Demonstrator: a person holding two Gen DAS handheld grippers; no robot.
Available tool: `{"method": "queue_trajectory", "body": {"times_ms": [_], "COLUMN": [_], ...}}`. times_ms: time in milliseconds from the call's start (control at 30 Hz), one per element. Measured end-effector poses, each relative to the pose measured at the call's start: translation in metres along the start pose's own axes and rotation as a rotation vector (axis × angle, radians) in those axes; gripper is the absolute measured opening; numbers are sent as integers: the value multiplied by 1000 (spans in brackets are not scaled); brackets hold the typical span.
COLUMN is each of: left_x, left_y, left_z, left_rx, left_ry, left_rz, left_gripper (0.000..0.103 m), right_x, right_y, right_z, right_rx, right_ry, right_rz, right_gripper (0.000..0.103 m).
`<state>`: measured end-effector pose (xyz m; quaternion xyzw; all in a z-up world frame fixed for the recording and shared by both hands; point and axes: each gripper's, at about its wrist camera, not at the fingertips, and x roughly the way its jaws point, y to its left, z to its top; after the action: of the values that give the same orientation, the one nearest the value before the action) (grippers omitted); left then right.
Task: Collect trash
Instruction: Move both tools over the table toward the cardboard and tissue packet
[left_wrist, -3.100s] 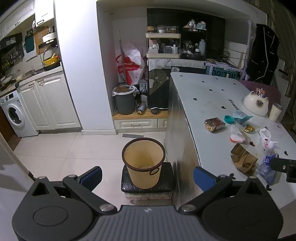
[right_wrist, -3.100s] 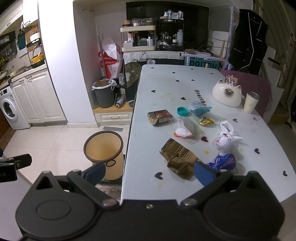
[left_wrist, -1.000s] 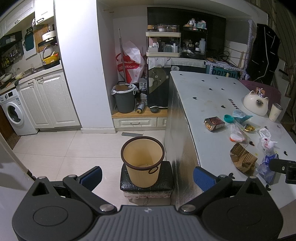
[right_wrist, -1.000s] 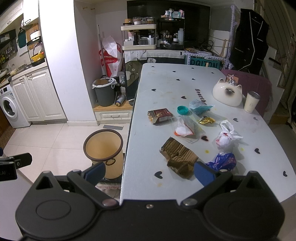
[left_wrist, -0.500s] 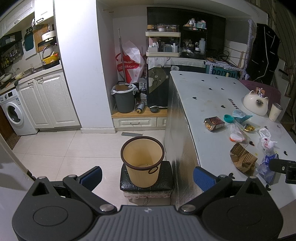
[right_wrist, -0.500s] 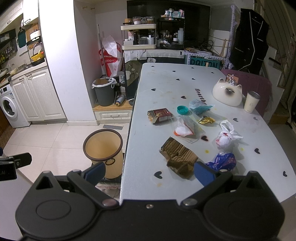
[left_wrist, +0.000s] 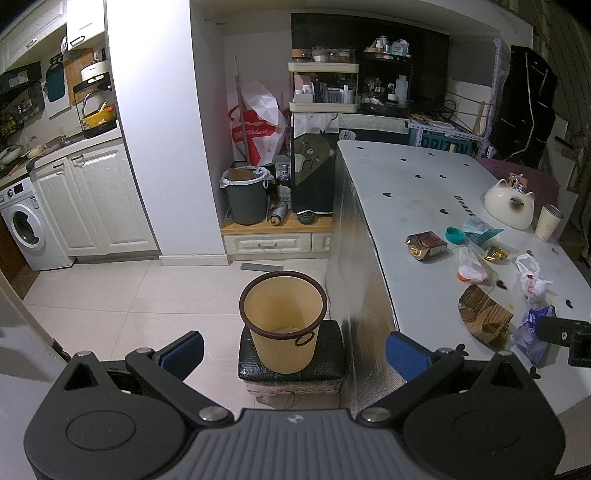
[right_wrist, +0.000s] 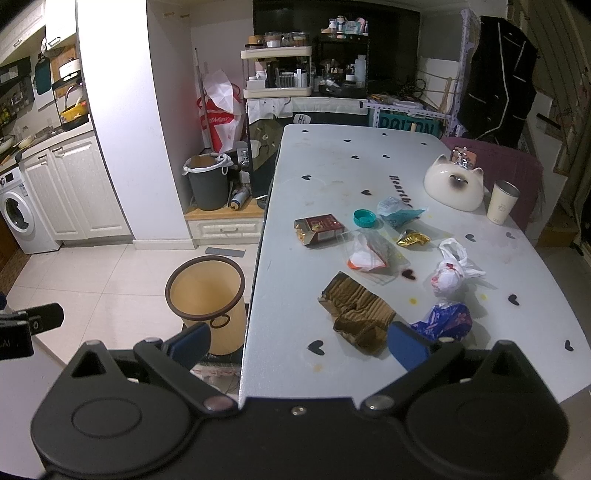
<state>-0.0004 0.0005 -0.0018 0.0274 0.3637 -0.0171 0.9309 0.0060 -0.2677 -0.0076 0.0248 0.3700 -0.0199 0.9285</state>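
Observation:
A tan waste bin (left_wrist: 282, 317) with a dark rim stands on a black stool (left_wrist: 291, 365) beside the white table (right_wrist: 332, 177); it also shows in the right wrist view (right_wrist: 207, 299). Trash lies on the table: a brown crumpled wrapper (right_wrist: 356, 312), a blue bag (right_wrist: 445, 321), a knotted white bag (right_wrist: 448, 275), a clear bag (right_wrist: 367, 253), a red-brown box (right_wrist: 319, 229), a gold foil (right_wrist: 412, 238), a teal lid (right_wrist: 364, 218) and a teal wrapper (right_wrist: 397, 212). My left gripper (left_wrist: 293, 350) is open and empty above the bin. My right gripper (right_wrist: 299, 343) is open and empty at the table's near edge.
A cat-shaped white bowl (right_wrist: 454, 186) and a cup (right_wrist: 502, 203) stand at the table's right. A grey lined bin (left_wrist: 245, 199), shelves and a red-white bag (left_wrist: 258, 125) stand at the back. Cabinets and a washing machine (left_wrist: 26, 229) are on the left.
Both views have shifted only slightly; the bin sits a little higher in the left wrist view than three seconds ago. Both grippers stay open and empty.

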Motion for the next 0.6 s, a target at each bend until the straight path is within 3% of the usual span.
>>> {"method": "queue_trajectory", "body": {"times_ms": [367, 600], "left_x": [10, 24], "left_y": [-4, -5], "left_z": [8, 29], "left_rx": [46, 127], "left_ry": [-15, -60], "left_rz": [-30, -96], "left_gripper": [103, 103], "right_x": [-2, -5], "right_y": [2, -3], "right_z": [1, 4], "right_rx": [19, 90], "right_ry": [-13, -47], "right_rz": [-18, -111], "right_gripper": [103, 103]}}
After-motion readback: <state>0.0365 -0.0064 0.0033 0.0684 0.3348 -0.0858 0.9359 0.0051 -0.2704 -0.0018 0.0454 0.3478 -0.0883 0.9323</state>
